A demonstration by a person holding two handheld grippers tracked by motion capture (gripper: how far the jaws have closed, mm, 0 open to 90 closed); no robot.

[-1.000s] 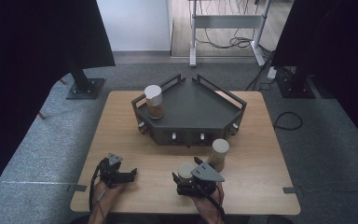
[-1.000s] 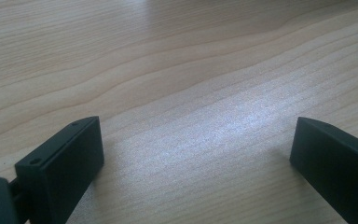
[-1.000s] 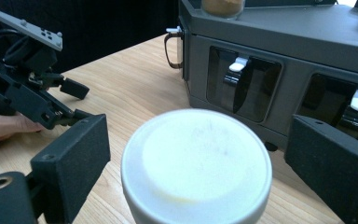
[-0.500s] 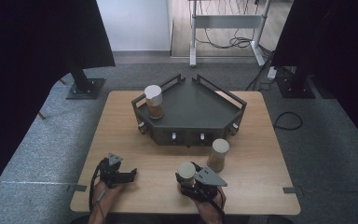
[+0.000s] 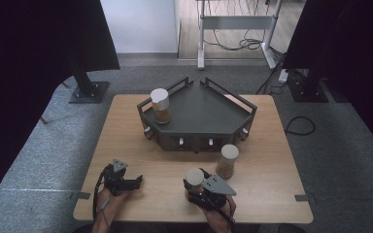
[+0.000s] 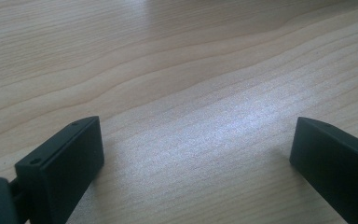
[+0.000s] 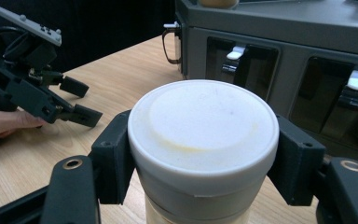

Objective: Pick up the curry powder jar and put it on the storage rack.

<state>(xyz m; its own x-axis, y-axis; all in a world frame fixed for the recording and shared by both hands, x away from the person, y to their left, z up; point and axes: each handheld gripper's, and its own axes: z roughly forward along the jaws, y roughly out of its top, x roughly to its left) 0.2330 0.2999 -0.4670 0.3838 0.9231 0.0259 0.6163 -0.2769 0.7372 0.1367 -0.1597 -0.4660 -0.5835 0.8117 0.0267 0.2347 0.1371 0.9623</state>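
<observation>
1. The right gripper (image 5: 200,190) sits near the front edge of the table (image 5: 272,160), a little right of centre. Its jaws have just been closing, and in the right gripper view they are now clamped on a jar (image 7: 203,154) with a white lid (image 7: 204,123).
2. The jaws press on the two sides of the jar right at the lid's rim, one on each side, and the jar stands upright between them.
3. The left gripper (image 5: 126,182) rests low over the bare wood near the front left of the table, its jaws spread wide with nothing between them.
4. A second jar (image 5: 227,161) stands just beside the held one, towards the dark tray (image 5: 209,109). A third jar (image 5: 161,106) stands on the tray's left corner.
5. The held jar looks like stiff, smooth plastic with a pale filling. Its weight is hard to judge because the body is mostly hidden, but it is probably light to moderate.
6. The smooth round wall could slip or turn in the jaws. A hold just under the lid's lip, or lower on the body, should carry it more safely than the lid alone, which might come loose.
</observation>
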